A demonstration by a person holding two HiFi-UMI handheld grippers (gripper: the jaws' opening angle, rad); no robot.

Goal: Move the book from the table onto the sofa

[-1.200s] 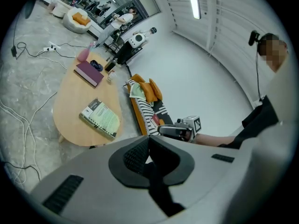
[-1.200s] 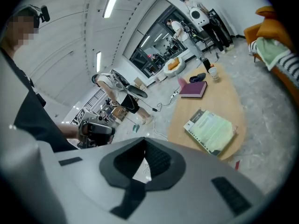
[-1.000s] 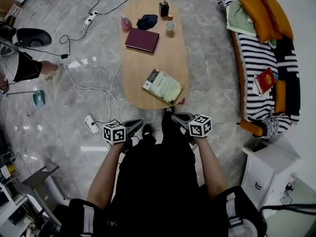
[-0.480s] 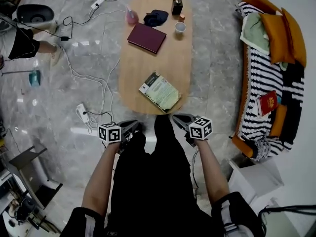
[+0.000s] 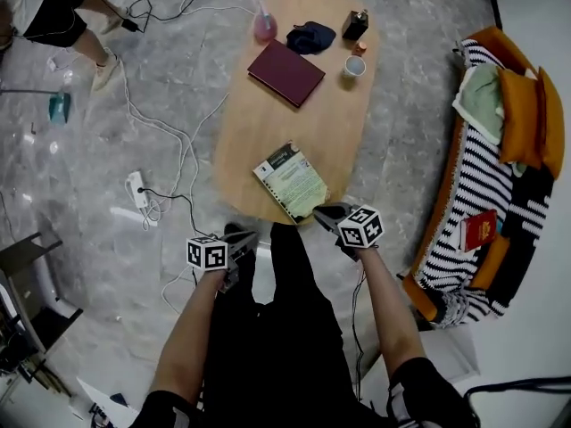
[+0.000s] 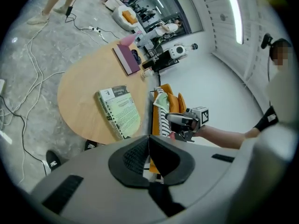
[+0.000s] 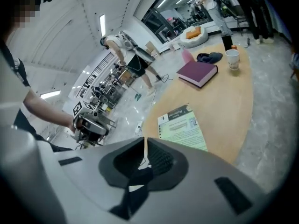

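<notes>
Lying by the near edge of the table, the green book is just ahead of the left gripper and right gripper, jaws pressed together (nothing held); open floor separates table from sofa.

In the head view, the bystander in black shorts is cut off above the waist by the top-left corner, the cover print on the green-and-white spiral-bound book is too small to read, and the dark blue crumpled item cannot be identified.
</notes>
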